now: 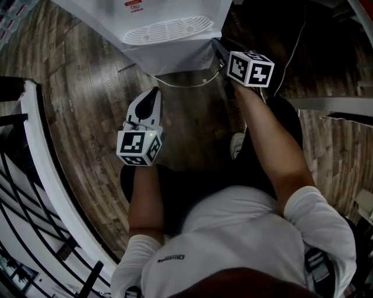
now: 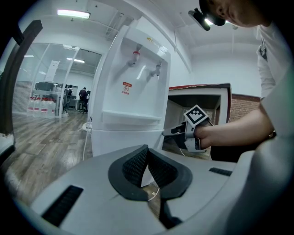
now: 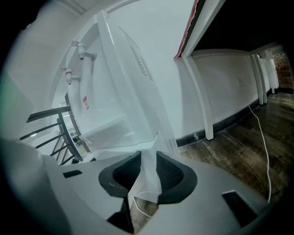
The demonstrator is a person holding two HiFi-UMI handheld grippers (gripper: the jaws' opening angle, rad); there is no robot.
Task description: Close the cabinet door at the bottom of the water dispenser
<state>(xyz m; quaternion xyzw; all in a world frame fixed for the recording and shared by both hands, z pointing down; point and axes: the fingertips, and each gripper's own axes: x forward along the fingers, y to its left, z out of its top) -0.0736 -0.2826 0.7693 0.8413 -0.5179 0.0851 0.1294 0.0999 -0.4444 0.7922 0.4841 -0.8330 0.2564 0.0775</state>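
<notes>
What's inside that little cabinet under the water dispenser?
Its inside cannot be seen. The white cabinet door, its edge pinched in the right tool, and the drip tray above cover it.

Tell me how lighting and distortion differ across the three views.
Head view: dim overall, dark floor, the white water dispenser brightest. Left gripper view: bright ceiling strip lights, fisheye bending, black corners. Right gripper view: strong fisheye curve, the cabinet door between the fingers soft from closeness.
</notes>
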